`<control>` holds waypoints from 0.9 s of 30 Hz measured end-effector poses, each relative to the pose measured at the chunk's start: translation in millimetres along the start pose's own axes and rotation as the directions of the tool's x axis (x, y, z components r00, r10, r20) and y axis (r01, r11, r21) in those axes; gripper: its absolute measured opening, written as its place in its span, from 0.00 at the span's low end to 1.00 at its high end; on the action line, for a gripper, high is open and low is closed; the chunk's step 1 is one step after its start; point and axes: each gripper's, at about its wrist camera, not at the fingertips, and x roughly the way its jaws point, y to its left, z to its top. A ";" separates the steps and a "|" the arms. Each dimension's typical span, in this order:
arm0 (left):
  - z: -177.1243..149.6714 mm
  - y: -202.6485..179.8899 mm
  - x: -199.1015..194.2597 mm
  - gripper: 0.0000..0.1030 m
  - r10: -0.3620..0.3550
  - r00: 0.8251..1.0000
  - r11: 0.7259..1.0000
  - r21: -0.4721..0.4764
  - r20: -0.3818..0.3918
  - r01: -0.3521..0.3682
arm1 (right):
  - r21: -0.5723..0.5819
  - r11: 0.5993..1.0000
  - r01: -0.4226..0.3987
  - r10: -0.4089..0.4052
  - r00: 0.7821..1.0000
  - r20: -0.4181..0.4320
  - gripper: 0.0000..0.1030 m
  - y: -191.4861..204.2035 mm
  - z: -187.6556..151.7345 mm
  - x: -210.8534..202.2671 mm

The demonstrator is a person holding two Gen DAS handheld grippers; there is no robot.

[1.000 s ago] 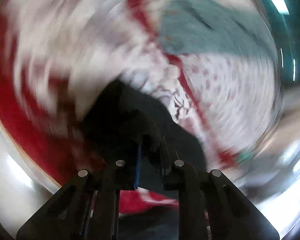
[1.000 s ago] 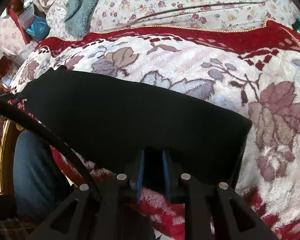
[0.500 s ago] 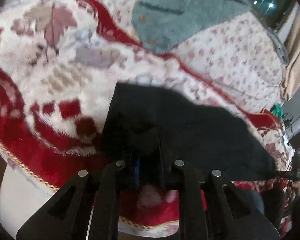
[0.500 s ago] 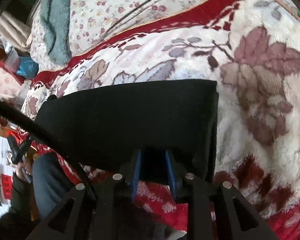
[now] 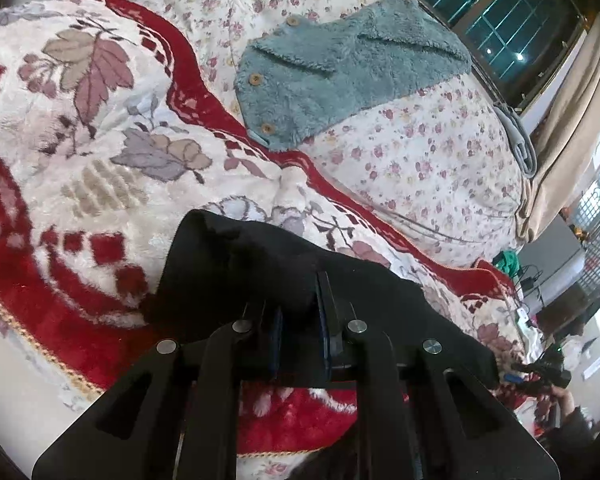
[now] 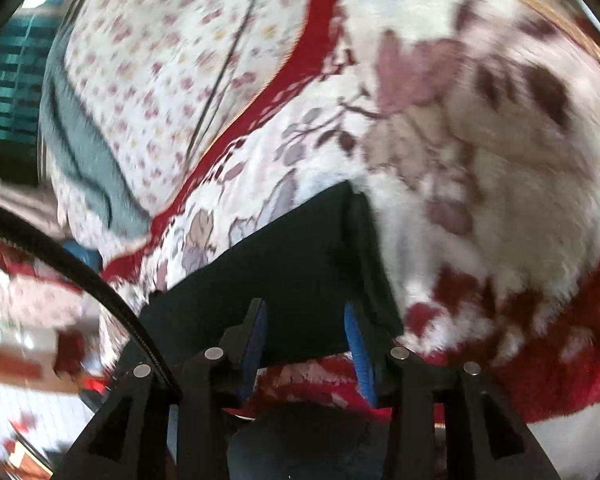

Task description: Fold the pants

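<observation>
Black pants [image 5: 284, 276] on red-and-cream leaf-patterned blanket [image 5: 100, 128]

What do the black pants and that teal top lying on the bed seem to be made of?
The black pants look like a soft, matte knit, perhaps cotton jersey: no sheen, limp rounded folds. I cannot tell the fibre. The teal top looks like fluffy fleece or sherpa: a nubby, tufted pile, with round buttons that seem wooden.

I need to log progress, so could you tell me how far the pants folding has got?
Done: the black fabric pants lie as a compact layered band on the red-and-white floral plush blanket. In hand: the left gripper has cloth between its narrowly parted fingers; the right gripper is open at the pants' edge. Left: possibly one more fold and smoothing.
</observation>
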 end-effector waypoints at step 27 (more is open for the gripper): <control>-5.0 25.3 35.7 0.09 -0.048 0.997 0.993 -0.109 -0.052 0.042 | -0.053 0.998 0.024 -0.020 0.996 0.084 0.05 -13.8 -18.7 32.6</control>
